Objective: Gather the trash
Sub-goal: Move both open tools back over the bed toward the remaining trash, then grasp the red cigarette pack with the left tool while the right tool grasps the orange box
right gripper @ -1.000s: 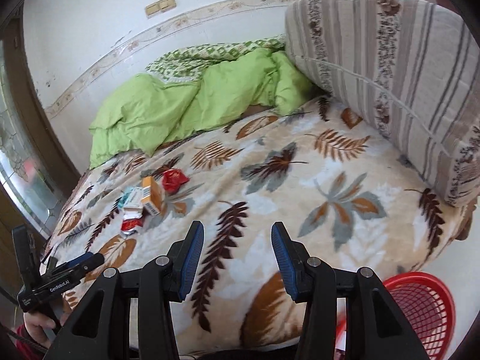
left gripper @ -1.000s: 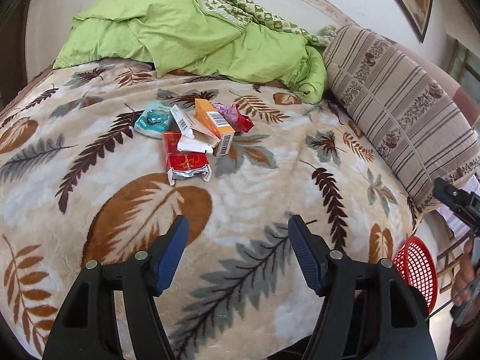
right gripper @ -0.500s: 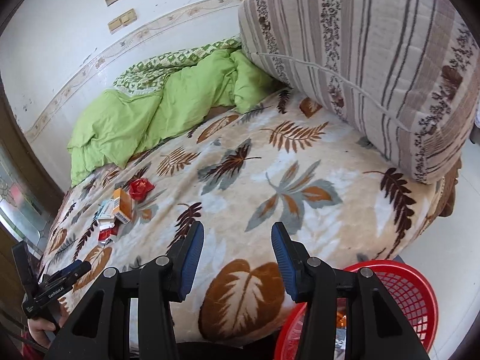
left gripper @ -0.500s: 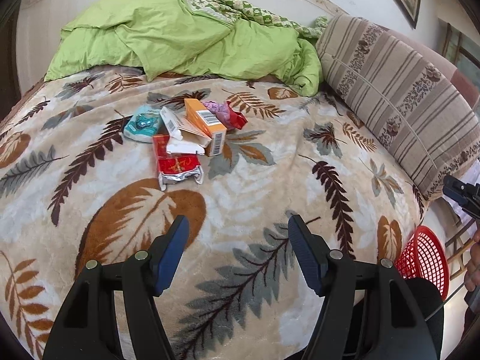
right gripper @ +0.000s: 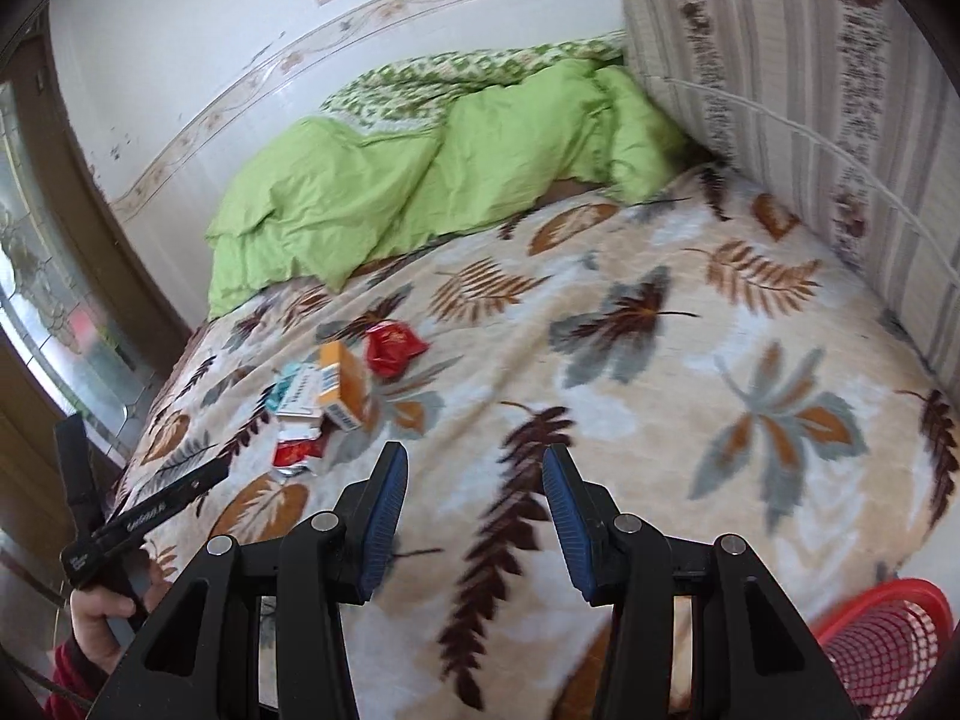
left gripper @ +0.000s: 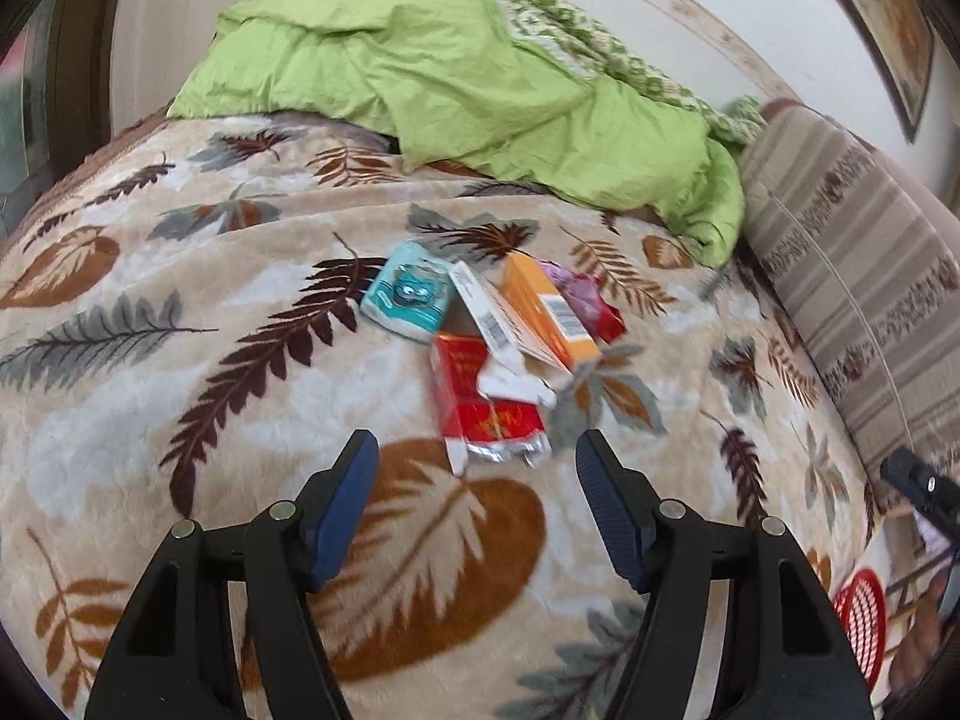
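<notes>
Trash pile (left gripper: 498, 348) sits mid-bed on the leaf-print blanket (left gripper: 180, 420): one orange box (left gripper: 549, 315), long axis running away from the left camera toward upper left; one white box (left gripper: 486, 318) parallel beside it, one teal packet (left gripper: 411, 294), one red pack (left gripper: 480, 408), one crumpled red wrapper (right gripper: 390, 348). Left gripper (left gripper: 477, 480) spread wide, empty, just short of the red pack. Right gripper (right gripper: 474, 480) partly spread, empty, over bare blanket. One red basket (right gripper: 888, 642) beside the bed.
</notes>
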`<action>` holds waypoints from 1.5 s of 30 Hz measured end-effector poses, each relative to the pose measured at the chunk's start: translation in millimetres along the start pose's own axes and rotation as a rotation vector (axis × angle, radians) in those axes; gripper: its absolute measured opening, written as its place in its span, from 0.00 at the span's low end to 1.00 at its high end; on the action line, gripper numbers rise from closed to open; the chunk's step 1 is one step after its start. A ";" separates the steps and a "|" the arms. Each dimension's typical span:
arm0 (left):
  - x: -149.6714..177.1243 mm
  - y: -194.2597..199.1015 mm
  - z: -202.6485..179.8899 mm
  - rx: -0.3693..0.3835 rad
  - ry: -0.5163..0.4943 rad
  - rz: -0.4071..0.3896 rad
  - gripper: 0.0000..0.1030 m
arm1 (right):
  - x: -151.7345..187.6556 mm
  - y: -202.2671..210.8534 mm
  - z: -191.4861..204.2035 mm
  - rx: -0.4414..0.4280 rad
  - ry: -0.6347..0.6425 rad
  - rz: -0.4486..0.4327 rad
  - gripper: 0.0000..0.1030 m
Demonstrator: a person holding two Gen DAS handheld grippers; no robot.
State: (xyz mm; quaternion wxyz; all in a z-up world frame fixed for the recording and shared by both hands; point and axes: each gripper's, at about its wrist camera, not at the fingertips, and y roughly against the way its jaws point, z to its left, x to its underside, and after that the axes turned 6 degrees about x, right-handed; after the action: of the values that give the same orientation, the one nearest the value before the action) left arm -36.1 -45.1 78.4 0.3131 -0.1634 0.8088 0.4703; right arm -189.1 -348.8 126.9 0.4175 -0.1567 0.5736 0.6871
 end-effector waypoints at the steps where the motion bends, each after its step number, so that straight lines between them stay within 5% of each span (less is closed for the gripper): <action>1: -4.3 -7.8 2.4 -0.003 0.005 0.011 0.65 | -2.1 -9.7 10.2 -0.012 0.002 0.008 0.49; 7: -9.7 -70.8 3.3 0.022 0.018 0.129 0.65 | -4.5 -50.5 48.6 -0.049 0.018 0.054 0.49; 12: -10.9 -102.6 -9.3 -0.091 -0.075 0.122 0.67 | -17.1 -86.7 73.0 -0.050 0.005 0.079 0.49; 15: -11.6 -101.9 -5.3 -0.083 -0.073 0.118 0.56 | -26.9 -106.6 89.6 -0.053 0.016 0.091 0.49; 25: 0.4 -54.5 29.0 -0.071 -0.027 0.131 0.56 | -32.3 -182.2 137.9 -0.001 0.126 0.131 0.50; 32: -4.6 -60.8 39.4 -0.083 0.008 0.135 0.56 | -27.7 -210.7 147.8 0.006 0.163 0.157 0.50; 37: -8.1 -68.3 39.4 -0.111 0.019 0.127 0.57 | -18.2 -218.1 161.2 0.091 0.295 0.122 0.49; 40: -8.7 -71.4 38.9 -0.128 0.020 0.119 0.58 | -20.0 -225.9 146.7 0.082 0.248 0.147 0.26; 45: -9.6 -70.2 37.3 -0.144 0.011 0.092 0.55 | -20.9 -209.8 132.7 0.045 0.174 0.131 0.24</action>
State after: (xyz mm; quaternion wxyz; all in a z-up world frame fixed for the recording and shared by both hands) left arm 23.5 -48.6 25.0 0.2741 -0.1507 0.7811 0.5405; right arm 16.6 -236.4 42.4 0.3238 -0.1685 0.6318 0.6838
